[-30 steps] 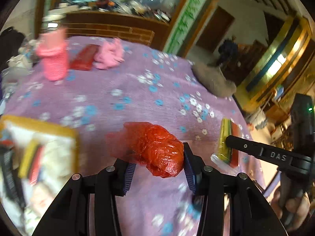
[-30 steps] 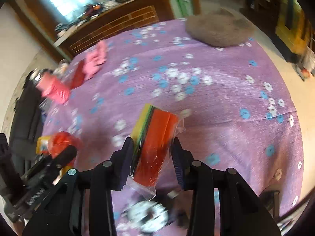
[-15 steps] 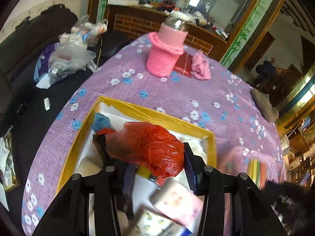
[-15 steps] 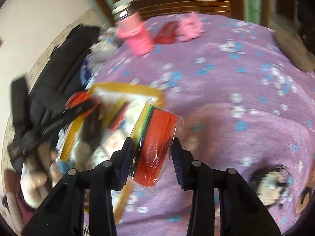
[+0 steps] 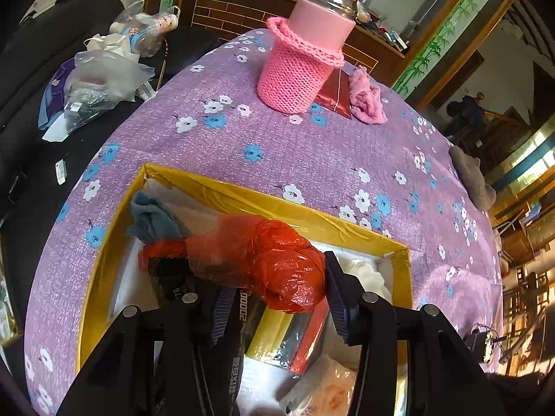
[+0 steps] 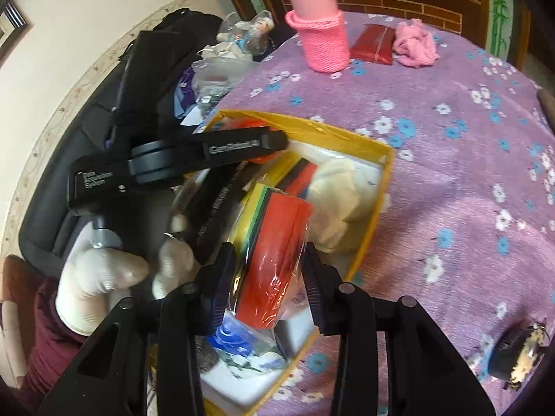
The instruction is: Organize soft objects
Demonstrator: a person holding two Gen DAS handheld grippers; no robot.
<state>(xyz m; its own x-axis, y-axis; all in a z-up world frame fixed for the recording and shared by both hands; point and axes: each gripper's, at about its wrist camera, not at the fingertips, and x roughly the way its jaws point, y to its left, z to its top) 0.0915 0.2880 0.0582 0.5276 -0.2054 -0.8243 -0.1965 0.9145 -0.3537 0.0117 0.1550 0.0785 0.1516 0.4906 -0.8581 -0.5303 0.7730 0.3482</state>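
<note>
hanging over the yellow-rimmed box (image 5: 242, 196), the left gripper (image 5: 274, 298) is seen with a crumpled red plastic bag (image 5: 263, 260) between its fingers; its jaws have just been opening a little, and the bag is touched by the right pad while its far end droops onto things already in the box, so whether it is truly pinched cannot be told. the bag is judged to be very light, thin and slippery, crushed at any squeeze and apt to slide out; it is best taken at its bunched, thickest middle rather than at a loose tail.

the right gripper (image 6: 265, 287) is closed on a flat packet of coloured sheets in clear film (image 6: 274, 242), held upright above the near end of the same box, just beside a cream cloth bundle (image 6: 341, 197). the packet is judged light and bendable, with slick film; a hold across its flat faces, near the middle, suits it. a pink knitted bottle sleeve (image 6: 322, 45) and a pink cloth (image 6: 414, 46) are left on the purple flowered tablecloth (image 6: 451, 180), well apart from the box.
</note>
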